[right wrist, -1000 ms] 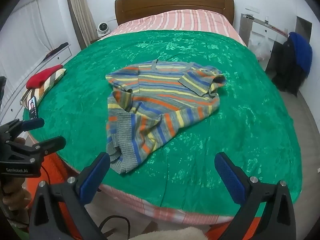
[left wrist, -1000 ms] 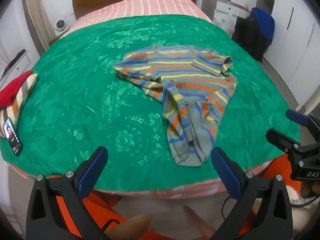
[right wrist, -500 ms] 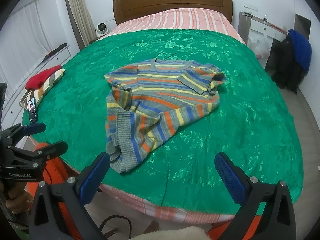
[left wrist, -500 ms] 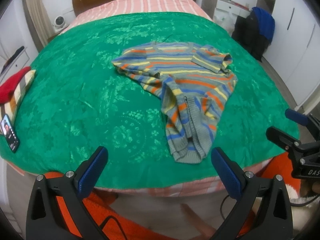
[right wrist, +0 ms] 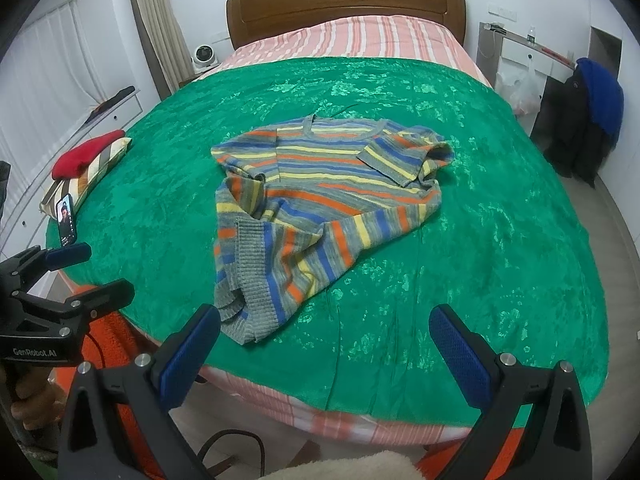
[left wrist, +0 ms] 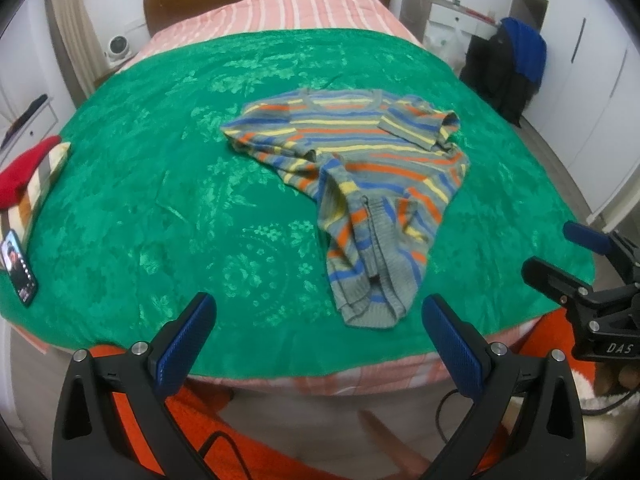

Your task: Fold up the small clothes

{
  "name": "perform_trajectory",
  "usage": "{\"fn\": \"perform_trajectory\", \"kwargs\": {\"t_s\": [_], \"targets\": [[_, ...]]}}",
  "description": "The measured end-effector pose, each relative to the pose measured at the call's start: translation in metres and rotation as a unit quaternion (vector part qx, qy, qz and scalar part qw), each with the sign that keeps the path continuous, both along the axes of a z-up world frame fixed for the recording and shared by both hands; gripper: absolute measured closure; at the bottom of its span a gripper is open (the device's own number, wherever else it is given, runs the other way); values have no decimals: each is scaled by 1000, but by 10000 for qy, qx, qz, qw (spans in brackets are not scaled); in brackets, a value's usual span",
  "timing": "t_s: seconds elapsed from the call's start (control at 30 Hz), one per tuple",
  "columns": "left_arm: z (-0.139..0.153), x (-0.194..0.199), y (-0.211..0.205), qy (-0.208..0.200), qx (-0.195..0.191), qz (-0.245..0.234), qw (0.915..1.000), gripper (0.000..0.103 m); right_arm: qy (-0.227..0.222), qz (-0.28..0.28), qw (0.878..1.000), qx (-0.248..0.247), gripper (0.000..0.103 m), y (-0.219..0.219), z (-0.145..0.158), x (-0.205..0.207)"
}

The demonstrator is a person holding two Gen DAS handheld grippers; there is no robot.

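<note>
We hold both grippers, left (left wrist: 316,326) and right (right wrist: 326,338), fingers apart and empty, short of the bed (right wrist: 500,240); the crumpled sweater (right wrist: 316,204) at 12 o'clock needs flattening first.

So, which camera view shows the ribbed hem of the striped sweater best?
The right wrist view. There the striped sweater lies nearer, and its ribbed hem shows as a wide grey band with the opening visible. The left wrist view shows the same hem smaller, bunched at the near end, partly folded over itself.
</note>
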State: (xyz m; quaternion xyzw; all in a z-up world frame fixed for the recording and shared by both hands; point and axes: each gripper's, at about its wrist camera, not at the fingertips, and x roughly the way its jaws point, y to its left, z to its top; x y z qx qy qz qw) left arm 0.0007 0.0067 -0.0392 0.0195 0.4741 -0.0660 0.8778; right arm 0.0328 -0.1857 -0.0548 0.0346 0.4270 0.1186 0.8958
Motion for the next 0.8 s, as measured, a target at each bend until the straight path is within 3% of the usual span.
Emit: {"fn": "perform_trajectory", "kwargs": {"t_s": [0.8], "targets": [[-6,-1,-1,91,-21,-43,9999,0,94,26,9999,-25,0,3,-7,-1]]}}
